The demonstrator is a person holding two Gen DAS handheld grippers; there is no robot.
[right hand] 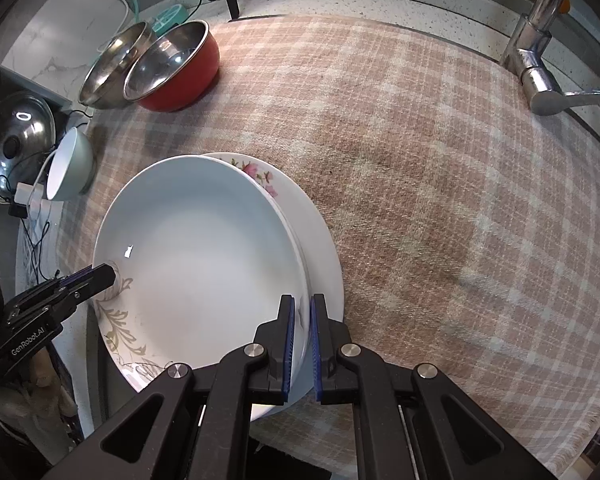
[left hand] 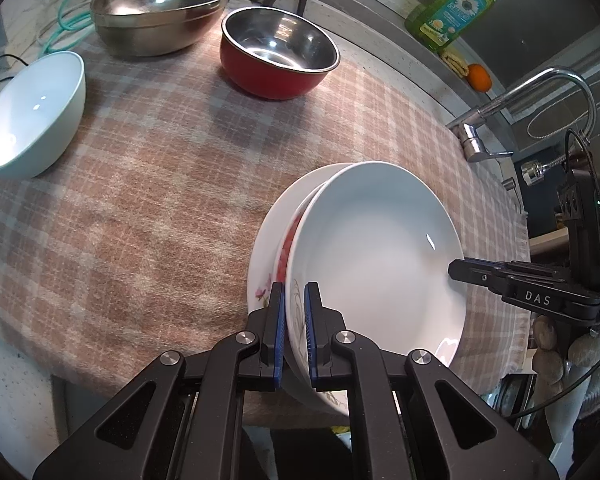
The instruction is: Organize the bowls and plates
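Currently a plain white plate [left hand: 380,248] sits atop a flower-patterned plate [left hand: 265,256] near the plaid cloth's [left hand: 148,184] front edge, its near side tilted up. Left gripper [left hand: 295,320] and right gripper [right hand: 302,336] are each clamped on opposite rims of it. Farther back stand a red bowl [left hand: 278,54], steel bowl [left hand: 160,10] and white bowl [left hand: 32,114]; faucet [left hand: 540,92] at right.

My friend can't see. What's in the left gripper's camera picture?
Two grippers, left and right, pinch opposite rims of a white plate stacked on a flowered plate. Three bowls sit behind on a checked cloth.
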